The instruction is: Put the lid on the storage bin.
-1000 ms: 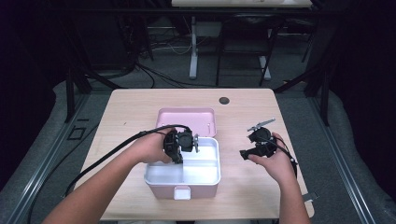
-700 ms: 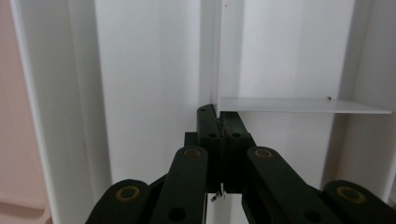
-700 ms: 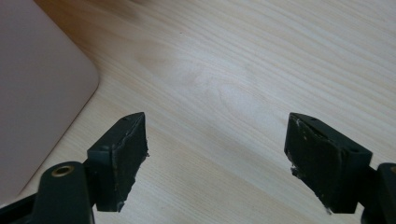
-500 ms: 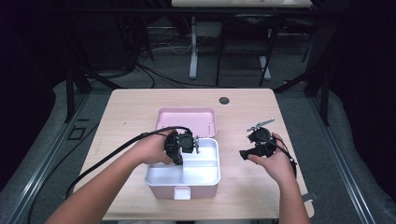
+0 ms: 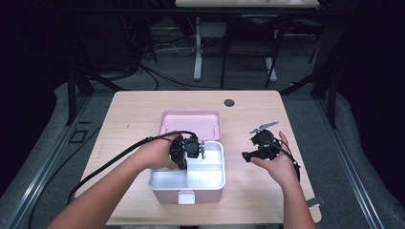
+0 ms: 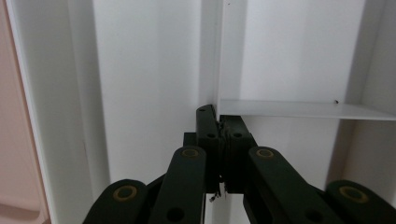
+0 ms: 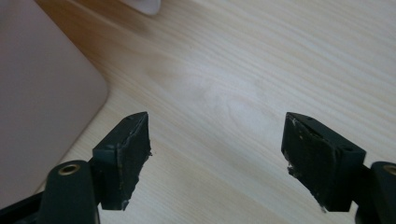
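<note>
I hold my left gripper [image 5: 188, 149] over the open pink plastic lunch box with its white divided inner tray [image 5: 210, 179], which sits near the middle of the pale wooden table [image 5: 133, 114], toward my edge of it. In the left gripper view, this gripper [image 6: 219, 122] points down into the box with its two black jaws pressed flat together, nothing showing between them, and their tips sit right at the thin white divider wall [image 6: 299, 110] where it meets the long partition. White compartment floors lie on both sides of the tips. The box's flat pink lid [image 5: 190, 124] lies on the table just behind the tray, touching its far edge as far as I can tell. My right gripper [image 5: 248, 155] rests in my upturned right hand [image 5: 279, 164] to the right of the box, apart from it, with its grey three-cornered plate [image 5: 264, 126] pointing away from me. In the right gripper view, this gripper's [image 7: 217, 154] jaws stand wide apart though they have just been closing a little, and nothing is between them but bare wood grain below; a rounded pink corner [image 7: 42, 93] of the box sits at the left of that view.
</note>
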Available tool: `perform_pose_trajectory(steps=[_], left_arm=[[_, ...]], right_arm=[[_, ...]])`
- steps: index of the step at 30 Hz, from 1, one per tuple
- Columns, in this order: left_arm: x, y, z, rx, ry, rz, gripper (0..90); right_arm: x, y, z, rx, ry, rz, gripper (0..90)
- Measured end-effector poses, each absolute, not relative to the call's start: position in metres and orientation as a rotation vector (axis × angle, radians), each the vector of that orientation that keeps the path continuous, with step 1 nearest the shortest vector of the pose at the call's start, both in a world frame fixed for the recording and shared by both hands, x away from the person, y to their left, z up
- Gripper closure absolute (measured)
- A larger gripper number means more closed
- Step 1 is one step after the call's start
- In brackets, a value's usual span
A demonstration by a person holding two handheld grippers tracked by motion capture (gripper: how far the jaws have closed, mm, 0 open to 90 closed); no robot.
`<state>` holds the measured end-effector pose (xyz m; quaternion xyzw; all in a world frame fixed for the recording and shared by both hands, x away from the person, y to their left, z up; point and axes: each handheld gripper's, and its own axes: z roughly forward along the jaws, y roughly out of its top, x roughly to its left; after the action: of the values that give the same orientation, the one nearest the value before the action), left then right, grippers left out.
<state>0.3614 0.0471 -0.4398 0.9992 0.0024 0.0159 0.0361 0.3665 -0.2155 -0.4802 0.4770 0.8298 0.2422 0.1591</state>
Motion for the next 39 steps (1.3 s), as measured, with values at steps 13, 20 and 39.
perform_pose_trajectory(steps=[13,20,39], left_arm=[[0.357,0.038,-0.44,3.134,0.016,0.096,86.8],[0.358,0.039,-0.44,3.132,0.015,0.084,86.9],[0.358,0.039,-0.44,3.13,0.016,0.078,86.9]], right_arm=[[0.387,-0.192,-0.474,1.378,2.386,0.719,29.1],[0.402,-0.184,-0.465,1.381,2.417,0.756,36.5],[0.442,-0.162,-0.455,1.505,2.381,0.761,56.5]])
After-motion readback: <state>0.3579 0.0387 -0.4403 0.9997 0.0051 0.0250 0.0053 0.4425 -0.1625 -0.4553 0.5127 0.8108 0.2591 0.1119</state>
